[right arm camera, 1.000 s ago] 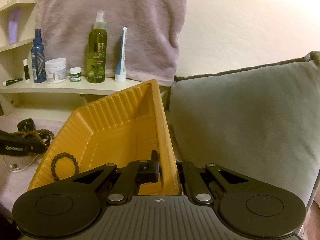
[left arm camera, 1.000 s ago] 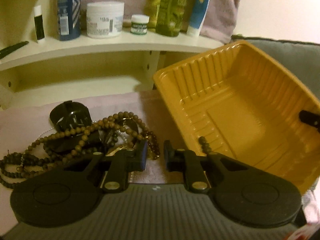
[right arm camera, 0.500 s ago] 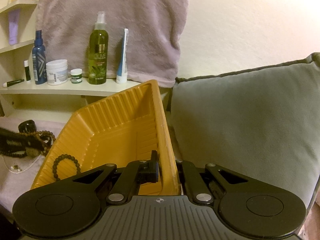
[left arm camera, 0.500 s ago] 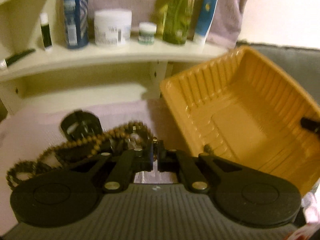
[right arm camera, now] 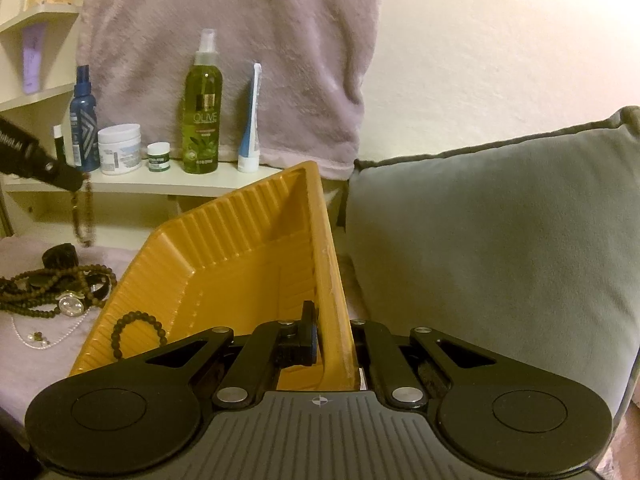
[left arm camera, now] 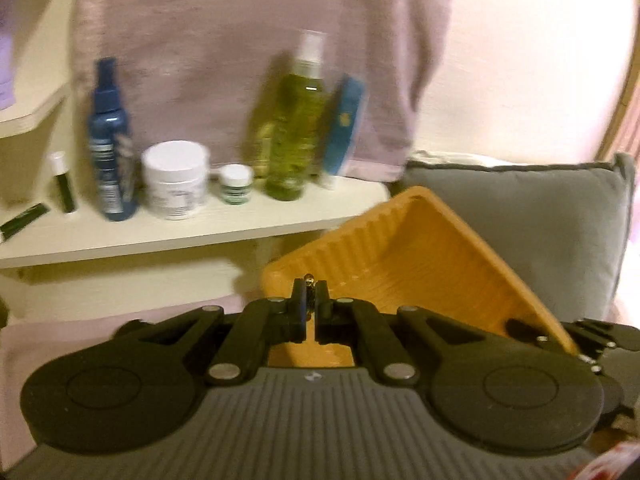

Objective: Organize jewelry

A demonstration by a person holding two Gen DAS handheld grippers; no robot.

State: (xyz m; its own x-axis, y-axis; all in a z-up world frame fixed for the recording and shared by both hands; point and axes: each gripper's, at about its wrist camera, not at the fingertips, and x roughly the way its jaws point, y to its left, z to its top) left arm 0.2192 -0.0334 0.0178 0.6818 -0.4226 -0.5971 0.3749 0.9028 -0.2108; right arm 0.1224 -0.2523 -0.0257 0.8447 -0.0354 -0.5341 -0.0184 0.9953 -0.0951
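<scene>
My left gripper [left arm camera: 310, 292] is shut on a brown bead strand; only a gold bit shows between its pads. In the right wrist view the left gripper [right arm camera: 76, 178] is raised at the far left, and the brown bead strand [right arm camera: 82, 216] hangs from it above the jewelry pile [right arm camera: 52, 284]. The pile holds bead strings, a watch [right arm camera: 72, 304] and a pearl chain [right arm camera: 24, 338]. My right gripper [right arm camera: 332, 328] is shut on the right wall of the tilted yellow tray [right arm camera: 240, 240]. A black bead bracelet [right arm camera: 138, 334] lies in the tray [left arm camera: 420, 264].
A cream shelf [right arm camera: 168, 184] behind holds a green spray bottle [right arm camera: 202, 112], a blue bottle [right arm camera: 84, 128], jars and a tube. A pink towel [right arm camera: 240, 40] hangs above it. A grey cushion [right arm camera: 500, 240] stands right of the tray. Pink cloth [right arm camera: 24, 256] covers the surface.
The left gripper closed on the brown bead strand and rose with it off the pile, so its view now faces the shelf. The right gripper and the tray stayed put.
</scene>
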